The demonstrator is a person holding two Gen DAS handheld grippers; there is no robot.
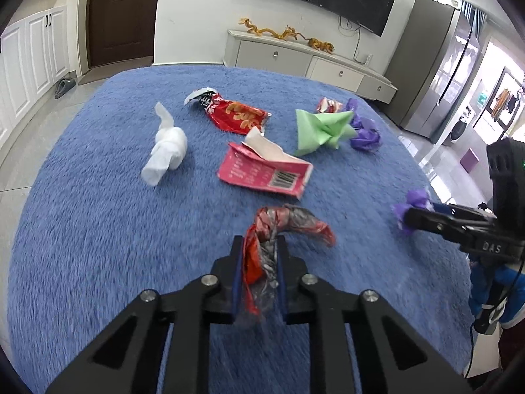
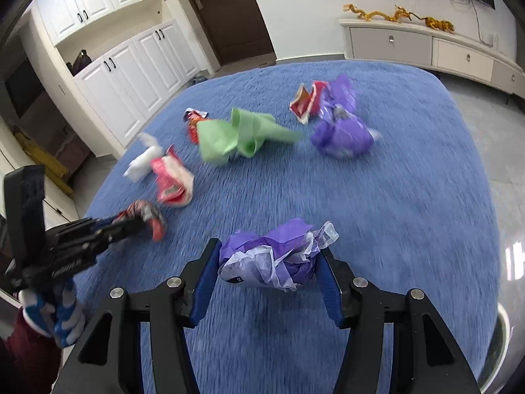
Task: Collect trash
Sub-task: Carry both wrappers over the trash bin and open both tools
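Blue shaggy fabric covers the surface that carries all the trash; whether a bed or a table lies under it cannot be told. The left tool is clamped on a crumpled red and silver wrapper, which sticks out past its fingertips above the near edge. The right tool is clamped on a wad of purple paper and clear plastic, also near the near edge, toward the right side. Further in, toward the middle, lie a flattened pink packet with a barcode, a knotted white tissue to its left, and a red snack bag beyond them. Toward the far right corner sit a crumpled green sheet, a second purple wad just beside it, and a small red and white scrap behind both. Blue and white gloves cover the hands on both handles.
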